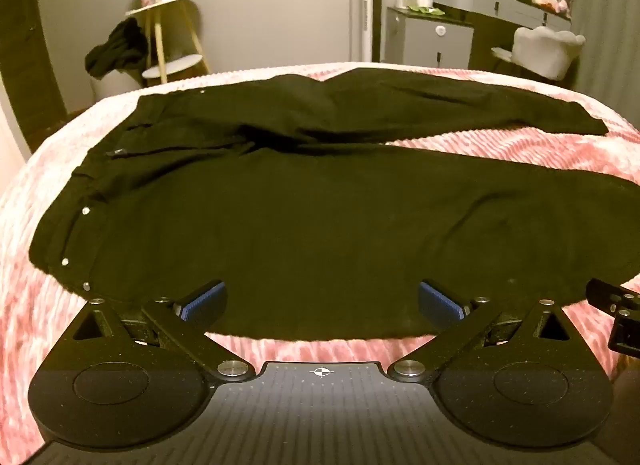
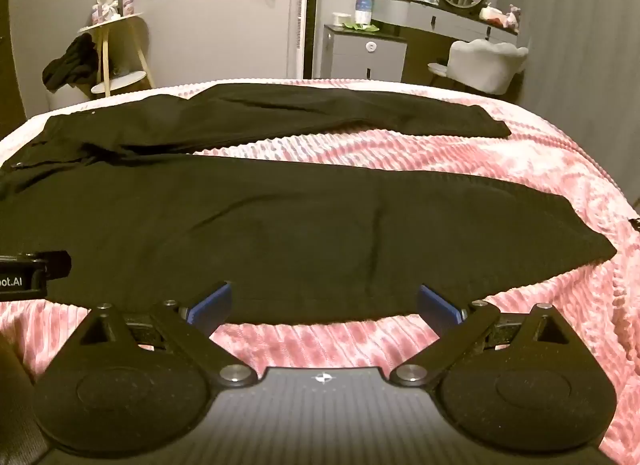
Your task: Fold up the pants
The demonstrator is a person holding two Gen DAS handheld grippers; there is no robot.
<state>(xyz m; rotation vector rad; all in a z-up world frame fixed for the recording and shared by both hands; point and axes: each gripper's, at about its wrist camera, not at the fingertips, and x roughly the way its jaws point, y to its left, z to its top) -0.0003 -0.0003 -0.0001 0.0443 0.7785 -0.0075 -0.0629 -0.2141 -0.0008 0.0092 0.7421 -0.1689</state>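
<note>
Both tongs are released at this moment, with nothing between the blue pads. My left gripper [image 1: 322, 301] hangs over the near edge of the black pants [image 1: 320, 217], close to the hip part, and my right gripper [image 2: 324, 303] hangs over the same near edge further along the leg. They are side by side, each one showing at the border of the other's view.

The pants lie spread flat on the pink bedspread [image 1: 560, 157], the waistband [image 1: 76, 217] with its small metal studs to my left and the two legs running to my right. The near leg [image 2: 360, 225] is just in front of my fingers. The far leg [image 2: 320, 113] lies behind it, and a wedge of pink cover shows between them.

I judge the step in hand is to fold the near leg onto the far one. To do it well, I think I must lower both tongs together, pinch only the near hem and not the bedspread under it, then lift evenly so the cloth does not twist. The cover is fluffy, so catching it by mistake seems easy.
</note>
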